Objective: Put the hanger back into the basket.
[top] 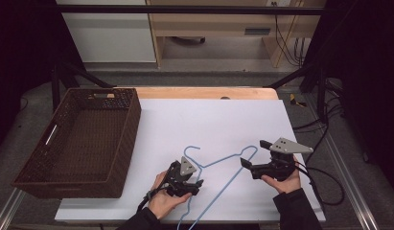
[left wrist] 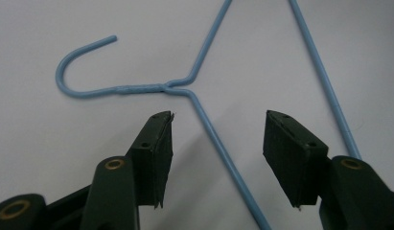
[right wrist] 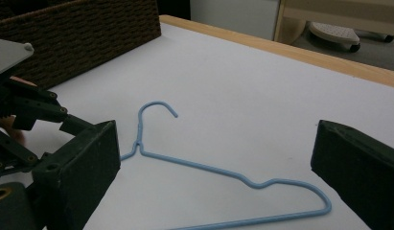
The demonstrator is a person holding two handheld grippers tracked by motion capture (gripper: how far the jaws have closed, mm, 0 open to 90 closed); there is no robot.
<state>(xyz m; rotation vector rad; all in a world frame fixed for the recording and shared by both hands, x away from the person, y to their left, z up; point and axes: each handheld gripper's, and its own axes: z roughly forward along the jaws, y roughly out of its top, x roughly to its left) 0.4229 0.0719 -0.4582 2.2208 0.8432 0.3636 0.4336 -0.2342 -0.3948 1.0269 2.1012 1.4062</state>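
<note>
Two tongs flank the hanger (top: 218, 179) lying flat on the surface (top: 209, 120). The left tongs (left wrist: 218, 143) straddle its shoulder wire below the hook, spread, not yet pinching; the right tongs (top: 252, 155) wait spread nearby.

Hanger's (left wrist: 209, 124) far end seems cut off.

1. The high view is evenly lit on the white table (top: 209, 124), while its left and right edges fall into near black.
2. The left gripper view is dim and bluish; soft shadows lie beside the blue hanger (left wrist: 204, 86) wire (the nearest dark parts look slightly soft).
3. The right gripper view is brighter, with close parts blurred at the bottom corners.
</note>
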